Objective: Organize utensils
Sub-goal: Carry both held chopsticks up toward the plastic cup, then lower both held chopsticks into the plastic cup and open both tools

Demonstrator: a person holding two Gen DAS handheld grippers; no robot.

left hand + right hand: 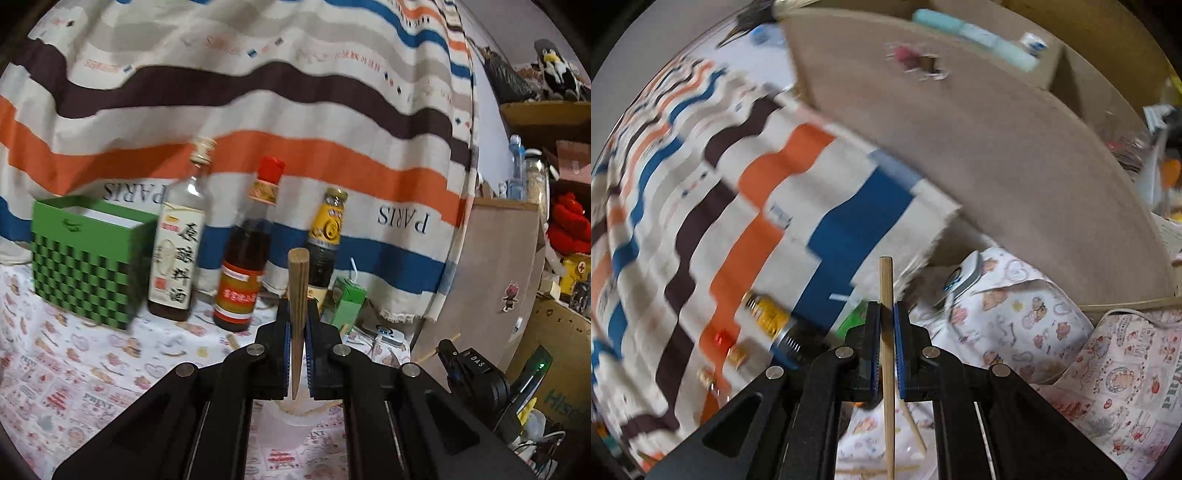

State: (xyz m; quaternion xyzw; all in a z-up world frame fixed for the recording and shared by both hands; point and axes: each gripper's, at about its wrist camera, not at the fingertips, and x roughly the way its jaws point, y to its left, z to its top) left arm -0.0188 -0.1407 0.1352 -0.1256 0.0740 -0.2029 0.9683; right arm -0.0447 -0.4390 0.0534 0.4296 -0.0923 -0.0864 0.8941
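Green checkered box (86, 267), three sauce bottles (242, 258), green juice carton (347, 301) before striped curtain (258, 92).

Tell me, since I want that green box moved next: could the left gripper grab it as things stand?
Probably not yet: the left gripper is shut on a chopstick, though nothing stands before the green box.

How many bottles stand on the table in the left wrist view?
3, in a row before the striped cloth: a clear bottle with white label beside the green box, a red-capped bottle in the middle, a dark yellow-necked bottle partly behind the held chopstick. More may be hidden.
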